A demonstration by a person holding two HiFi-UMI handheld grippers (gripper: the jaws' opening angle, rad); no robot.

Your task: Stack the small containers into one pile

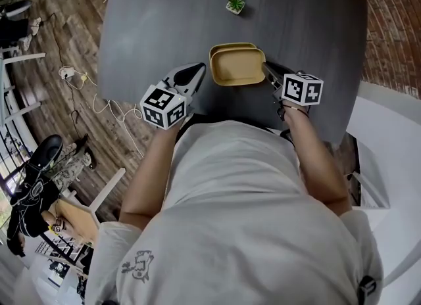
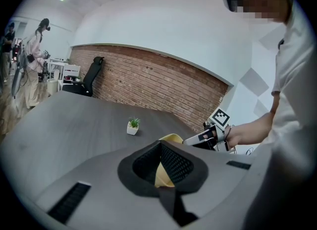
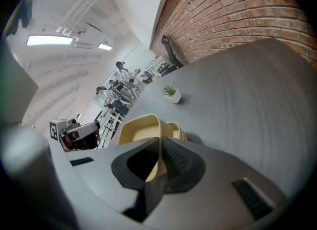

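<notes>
Left gripper (image 1: 200,68) and right gripper (image 1: 268,68) pinch container (image 1: 237,67) edges.

The containers (image 1: 237,66) are smooth, matt tan plastic. The bench (image 1: 158,27) is matt dark grey, faintly grained. The wall (image 2: 163,87) behind is rough brick.

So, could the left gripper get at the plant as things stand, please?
Probably not yet: the left gripper is shut on the container's rim. Past that, the table toward the plant looks free.

A small potted plant (image 1: 235,4) stands on the grey table (image 1: 164,21).
</notes>
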